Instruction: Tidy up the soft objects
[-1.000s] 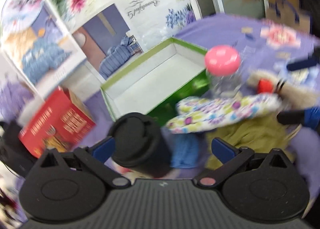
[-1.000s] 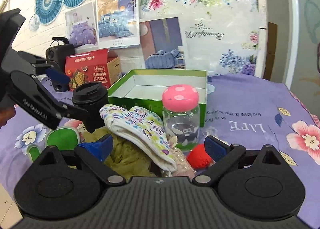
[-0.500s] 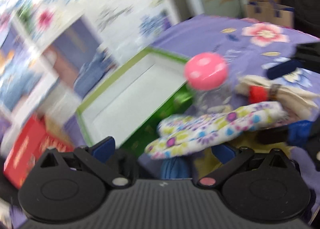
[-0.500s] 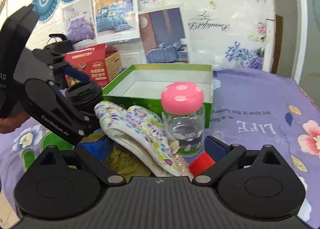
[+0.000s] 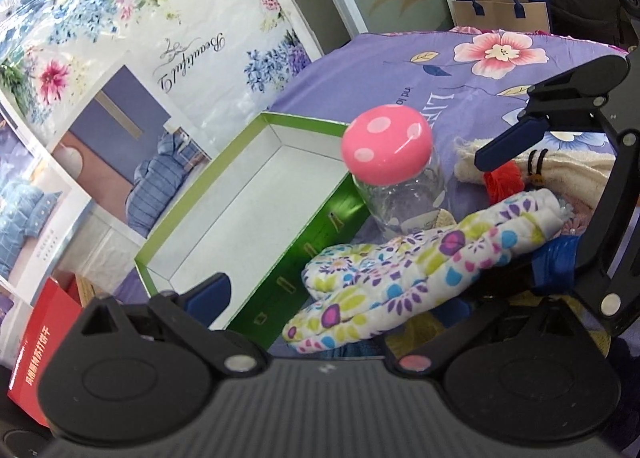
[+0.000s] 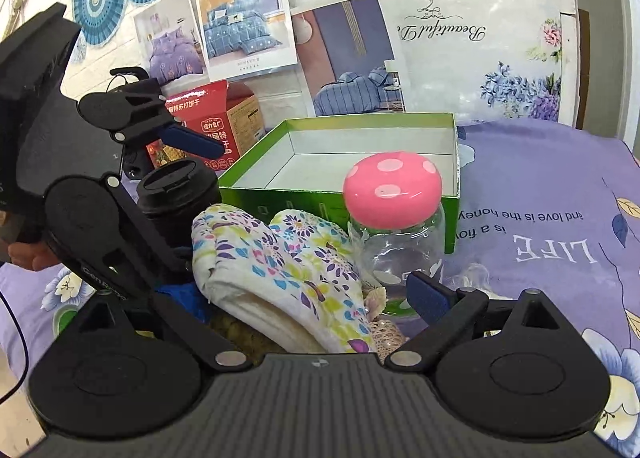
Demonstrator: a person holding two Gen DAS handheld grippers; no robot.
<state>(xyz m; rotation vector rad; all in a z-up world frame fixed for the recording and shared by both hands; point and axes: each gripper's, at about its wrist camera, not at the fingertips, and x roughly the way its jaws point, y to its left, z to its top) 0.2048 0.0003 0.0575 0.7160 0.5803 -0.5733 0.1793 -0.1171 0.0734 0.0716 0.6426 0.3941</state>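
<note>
Both claws stand open. The left claw (image 5: 316,298) and right claw (image 6: 304,298) each frame the mitt (image 5: 404,278), gripping nothing. The mitt, white with bright flower print and a cream lining, lies mid-frame on a heap of cloth, just beside the jar (image 6: 396,226) and before the green box (image 6: 360,162).

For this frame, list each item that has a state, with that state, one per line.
green box: lid off, nothing inside
glass jar: upright, pink cap on
black cup: upright, lid on
floral oven mitt: draped over the cloth pile
left gripper: open, around the mitt
right gripper: open
</note>
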